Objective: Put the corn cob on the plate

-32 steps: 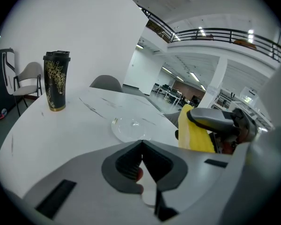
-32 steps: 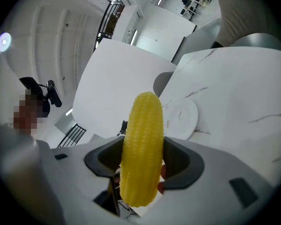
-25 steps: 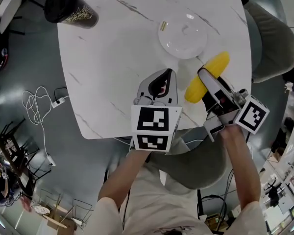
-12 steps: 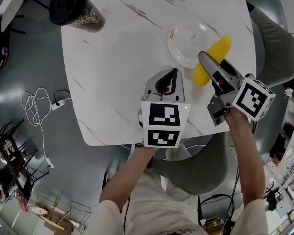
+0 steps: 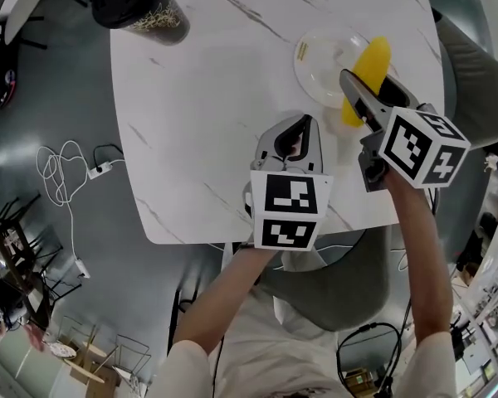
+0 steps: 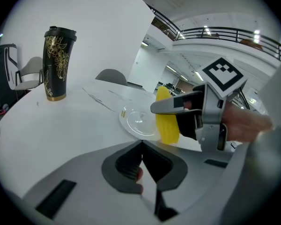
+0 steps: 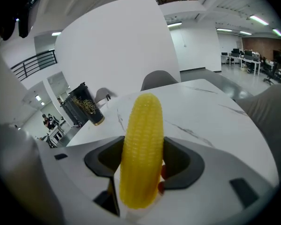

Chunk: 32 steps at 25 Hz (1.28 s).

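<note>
The right tool (image 5: 354, 85) grips the corn cob (image 5: 373, 61) over the plate (image 5: 319, 53) edge. The left tool (image 5: 300, 125), jaws together and empty, is near the plate.

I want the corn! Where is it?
Head view, right side: the right gripper holds the corn at the right edge of the plate.

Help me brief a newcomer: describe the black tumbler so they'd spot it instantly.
Start at the white marble table; go to its far left corner. The tumbler stands upright there, alone: tall, black-lidded, black with gold floral print, unlike the flat clear plate and yellow corn cob at the right.
</note>
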{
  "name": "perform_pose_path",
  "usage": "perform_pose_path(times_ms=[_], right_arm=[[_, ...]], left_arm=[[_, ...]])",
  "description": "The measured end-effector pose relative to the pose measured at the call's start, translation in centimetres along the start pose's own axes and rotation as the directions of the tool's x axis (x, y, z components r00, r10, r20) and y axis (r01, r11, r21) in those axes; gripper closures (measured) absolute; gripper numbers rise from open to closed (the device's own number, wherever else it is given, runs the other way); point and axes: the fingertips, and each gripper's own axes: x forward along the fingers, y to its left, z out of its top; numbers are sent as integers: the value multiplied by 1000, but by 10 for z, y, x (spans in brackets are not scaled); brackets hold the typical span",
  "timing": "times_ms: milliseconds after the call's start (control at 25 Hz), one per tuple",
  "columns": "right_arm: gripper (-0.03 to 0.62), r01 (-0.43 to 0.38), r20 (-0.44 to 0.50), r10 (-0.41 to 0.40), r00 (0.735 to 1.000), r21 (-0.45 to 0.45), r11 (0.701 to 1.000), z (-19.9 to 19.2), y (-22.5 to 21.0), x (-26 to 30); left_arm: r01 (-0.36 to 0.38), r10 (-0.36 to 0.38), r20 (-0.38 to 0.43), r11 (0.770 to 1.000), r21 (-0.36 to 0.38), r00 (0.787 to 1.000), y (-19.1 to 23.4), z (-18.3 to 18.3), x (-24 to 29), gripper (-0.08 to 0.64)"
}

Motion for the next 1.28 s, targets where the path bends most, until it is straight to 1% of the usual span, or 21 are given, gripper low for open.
perform_pose_path(times_ms=[120, 240, 400, 520, 640, 760, 840, 1080, 1200, 1280], right_arm=[[341, 21, -43, -22, 999, -6, 1000, -1, 1, 3], [341, 35, -98, -41, 994, -70, 997, -5, 0, 7], [341, 19, -193, -44, 980, -130, 991, -15, -1, 15], [341, 38, -236, -83, 968, -188, 981, -16, -5, 18], [341, 53, -244, -105, 964, -212, 976, -15, -5, 17], [341, 31, -261, -84, 962, -201, 979, -18, -3, 16], [341, 23, -266, -80, 961, -211, 977, -18, -2, 14], [341, 29, -224, -87, 971, -251, 968, -8, 2, 15], [341, 27, -210, -81, 974, -246, 969, 0, 8, 15], [341, 48, -186, -99, 978, -262, 964, 3, 8, 11]], left_arm=[[-1, 1, 2, 1000, 1, 1000, 1, -4, -4, 551], [-4, 4, -4, 1000, 0, 1000, 3, -9, -4, 552], [-7, 7, -10, 1000, -11, 1000, 4, -15, -7, 552], [-8, 8, -15, 1000, -6, 1000, 4, -19, -8, 552], [-9, 8, -17, 1000, -5, 1000, 3, -21, -9, 551], [-8, 7, -16, 1000, -5, 1000, 0, -21, -11, 552], [-7, 7, -12, 1000, -4, 1000, -2, -20, -12, 552], [-8, 8, -3, 1000, -10, 1000, -1, -21, -13, 552], [-12, 12, 1, 1000, -21, 1000, 2, -22, -14, 552], [-10, 10, 0, 1000, -25, 1000, -1, -23, -15, 552]])
